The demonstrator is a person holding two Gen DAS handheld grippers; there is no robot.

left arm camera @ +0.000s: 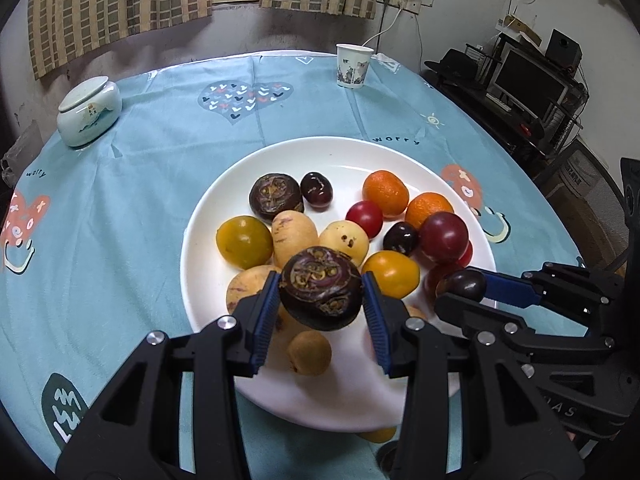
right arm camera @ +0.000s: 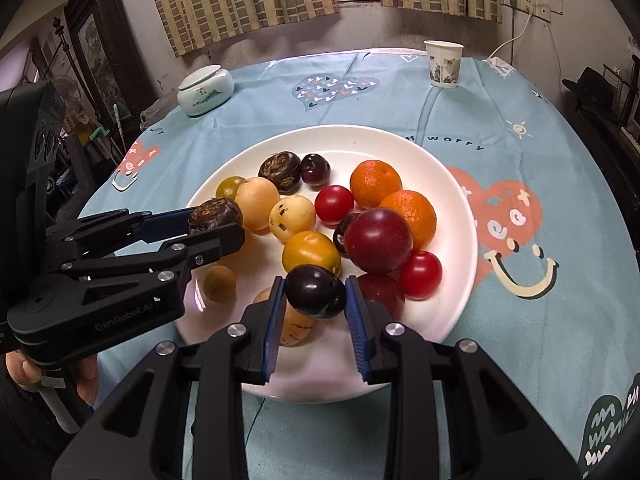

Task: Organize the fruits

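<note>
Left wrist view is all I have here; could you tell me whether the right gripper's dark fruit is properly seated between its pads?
Observer: Yes, the dark cherry sits squarely between both blue pads of the right gripper, above the white plate.
Operator: Thank you. Is anything hidden under it?
Observer: A tan, marked fruit lies on the plate directly beneath the cherry.
Operator: Can you see who holds my gripper?
Observer: A hand grips the left gripper's handle.

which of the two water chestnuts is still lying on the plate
The far water chestnut, beside the dark cherry. The other water chestnut is clamped in the left gripper.
</note>
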